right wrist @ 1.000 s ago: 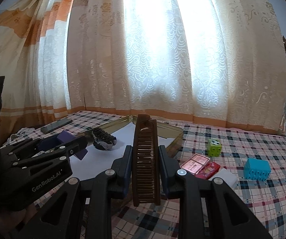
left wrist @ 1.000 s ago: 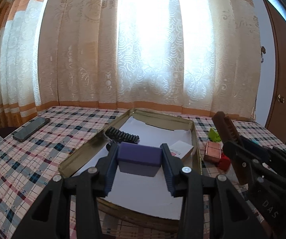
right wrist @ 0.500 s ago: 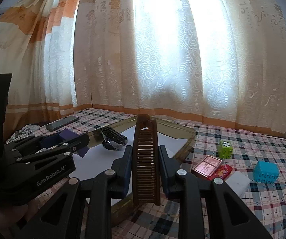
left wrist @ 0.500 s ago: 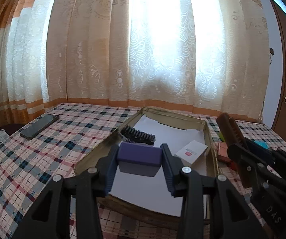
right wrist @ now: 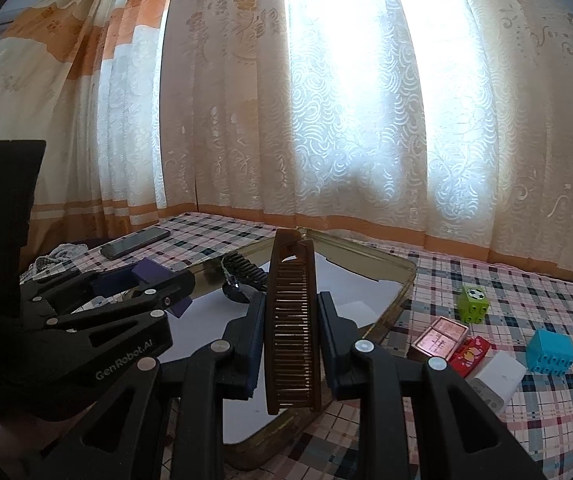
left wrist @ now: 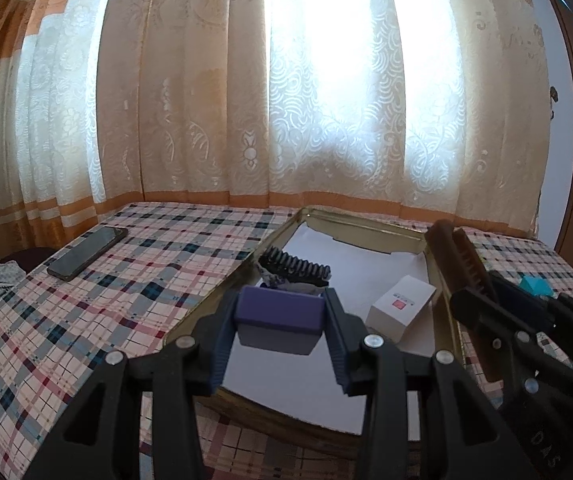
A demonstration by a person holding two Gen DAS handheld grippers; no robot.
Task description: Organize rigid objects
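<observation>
My left gripper (left wrist: 280,322) is shut on a purple block (left wrist: 278,316), held above the near left part of a brass tray (left wrist: 222,296) lined with white paper. A black comb (left wrist: 294,268) and a small white box (left wrist: 402,306) lie inside the tray. My right gripper (right wrist: 291,336) is shut on a brown folding comb (right wrist: 292,320), which stands upright between the pads over the tray's near edge (right wrist: 394,304). Each gripper shows in the other's view: the right gripper (left wrist: 482,292) at the right, the left gripper (right wrist: 142,280) at the left.
The tray sits on a plaid cloth (left wrist: 98,304) below long curtains. A dark phone (left wrist: 88,252) lies at the far left. Right of the tray lie a green cube (right wrist: 473,302), a blue block (right wrist: 550,350), a pink case (right wrist: 440,338), a red packet (right wrist: 471,354) and a white box (right wrist: 496,378).
Both views have drifted a little to the left, so the tray sits further right in them. Both grips are unchanged.
</observation>
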